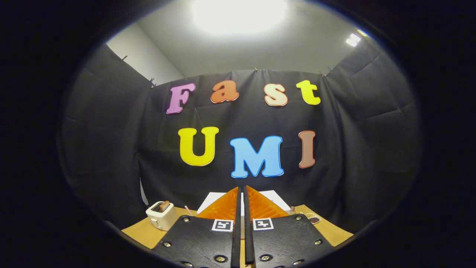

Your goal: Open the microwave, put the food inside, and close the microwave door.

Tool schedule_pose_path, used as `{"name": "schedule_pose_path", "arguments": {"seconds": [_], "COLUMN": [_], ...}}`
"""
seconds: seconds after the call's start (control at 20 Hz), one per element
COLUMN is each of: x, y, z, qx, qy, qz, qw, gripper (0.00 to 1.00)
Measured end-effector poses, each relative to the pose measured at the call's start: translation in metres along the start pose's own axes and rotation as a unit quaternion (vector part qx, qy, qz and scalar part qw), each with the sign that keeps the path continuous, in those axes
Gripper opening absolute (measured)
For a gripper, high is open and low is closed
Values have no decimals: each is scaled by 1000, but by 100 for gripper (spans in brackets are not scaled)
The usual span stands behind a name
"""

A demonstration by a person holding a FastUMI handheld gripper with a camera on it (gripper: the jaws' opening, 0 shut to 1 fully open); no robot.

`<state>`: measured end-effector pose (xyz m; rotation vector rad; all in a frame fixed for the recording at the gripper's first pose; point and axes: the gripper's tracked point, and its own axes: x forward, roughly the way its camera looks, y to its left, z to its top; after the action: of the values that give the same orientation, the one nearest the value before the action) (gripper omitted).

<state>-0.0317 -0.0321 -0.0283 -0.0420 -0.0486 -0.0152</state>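
Gripper view: the gripper (241, 201) sits at lower centre, fingers closed together and holding nothing. The white microwave (277, 197) stands just beyond them on the table (143, 232), largely hidden. Judged rigid and heavy; take its door edge or handle, unseen here. A toaster (160, 215) stands lower left.

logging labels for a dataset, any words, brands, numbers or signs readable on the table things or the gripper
No readable text.
Gripper, fingers shut on nothing: two square black-and-white marker tags, patterns only.
Small white toaster: no legible label.
White box-shaped appliance beyond the fingers: nothing legible.
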Motion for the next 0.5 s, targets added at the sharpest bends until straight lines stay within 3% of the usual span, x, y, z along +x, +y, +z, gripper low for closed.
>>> {"name": "schedule_pose_path", "arguments": {"seconds": [0.1, 0.25, 0.35, 0.5], "x": [-3, -1, 1, 2], "y": [11, 33, 25, 27], "z": [7, 9, 13, 11], "qx": [4, 12, -1, -7], "qy": [-2, 4, 3, -2], "qz": [11, 38, 19, 11], "qw": [1000, 999, 1000, 1000], "gripper": [8, 72, 98, 96]}}
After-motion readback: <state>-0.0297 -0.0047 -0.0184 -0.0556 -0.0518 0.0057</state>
